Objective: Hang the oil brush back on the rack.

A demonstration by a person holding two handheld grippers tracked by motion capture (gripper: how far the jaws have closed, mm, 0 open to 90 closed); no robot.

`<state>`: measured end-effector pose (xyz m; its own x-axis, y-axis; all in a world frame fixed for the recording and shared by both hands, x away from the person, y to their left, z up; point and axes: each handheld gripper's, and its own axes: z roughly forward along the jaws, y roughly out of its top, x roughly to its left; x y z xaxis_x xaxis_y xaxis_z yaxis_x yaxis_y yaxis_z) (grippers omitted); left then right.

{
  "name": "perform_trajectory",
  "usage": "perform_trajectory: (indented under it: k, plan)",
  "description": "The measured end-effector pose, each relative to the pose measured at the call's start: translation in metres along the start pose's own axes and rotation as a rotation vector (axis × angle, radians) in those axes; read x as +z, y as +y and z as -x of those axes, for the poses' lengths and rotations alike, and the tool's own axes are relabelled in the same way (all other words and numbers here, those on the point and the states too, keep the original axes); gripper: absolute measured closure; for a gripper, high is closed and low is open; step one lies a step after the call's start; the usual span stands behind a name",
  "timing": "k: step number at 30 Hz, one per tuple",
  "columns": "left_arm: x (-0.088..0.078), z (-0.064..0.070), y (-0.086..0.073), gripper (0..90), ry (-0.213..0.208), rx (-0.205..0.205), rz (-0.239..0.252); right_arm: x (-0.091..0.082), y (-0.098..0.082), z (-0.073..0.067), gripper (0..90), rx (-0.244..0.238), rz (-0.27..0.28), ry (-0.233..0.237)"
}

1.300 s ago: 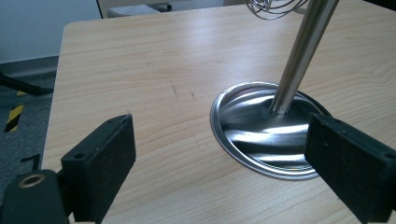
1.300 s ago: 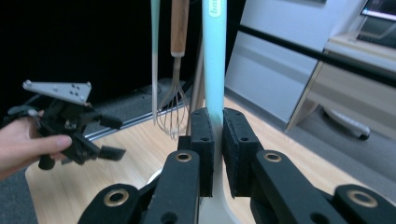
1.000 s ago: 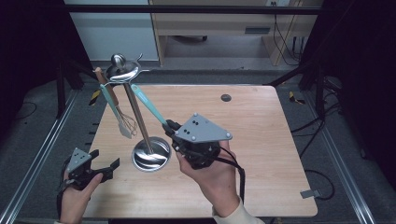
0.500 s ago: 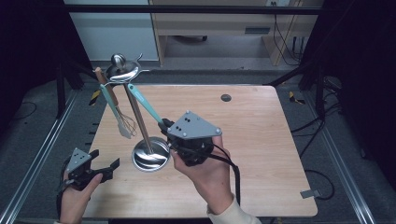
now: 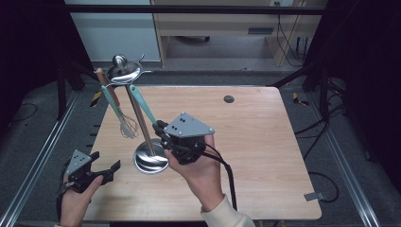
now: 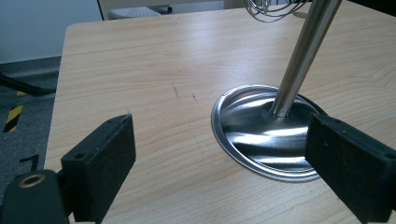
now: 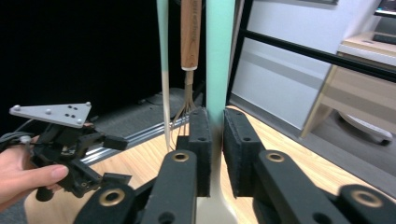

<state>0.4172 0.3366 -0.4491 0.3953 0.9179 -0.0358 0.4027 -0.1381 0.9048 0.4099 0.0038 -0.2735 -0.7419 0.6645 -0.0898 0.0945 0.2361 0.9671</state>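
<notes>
Right claw [image 5: 161,128], at the table's [image 5: 265,142] seven o'clock, straddles the teal-handled utensil [image 5: 142,106] hanging from the steel stand [image 5: 150,158]; its jaws have just been easing apart, loosely around the handle. Left claw [image 5: 101,169] waits spread wide at eight o'clock. Judged step: taking that utensil; next, clamp firmly and lift it off its hook.
</notes>
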Motion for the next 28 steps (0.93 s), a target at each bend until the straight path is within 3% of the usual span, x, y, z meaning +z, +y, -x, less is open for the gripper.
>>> perform_trajectory:
  k: [5,10,18,19,21,28]
  plan:
    - [0.000,0.001,0.000,8.6,0.000,0.002,-0.002,-0.007,-0.013,0.008,72.4,0.001,0.003,0.000]
    - [0.001,0.001,-0.001,8.6,0.003,0.004,-0.006,-0.020,-0.038,0.026,63.1,0.028,-0.020,-0.039]
    - [0.004,0.000,-0.002,7.2,0.013,0.007,-0.020,-0.040,-0.091,0.064,30.7,0.090,-0.085,-0.143]
    - [0.004,0.000,-0.002,6.6,0.013,0.005,-0.023,-0.043,-0.099,0.070,23.2,0.102,-0.092,-0.168]
    - [0.005,-0.001,-0.003,5.4,0.017,0.006,-0.028,-0.047,-0.116,0.080,16.9,0.109,-0.103,-0.208]
    - [0.007,-0.003,-0.004,4.5,0.018,0.012,-0.034,-0.069,-0.183,0.127,7.0,0.261,-0.146,-0.335]
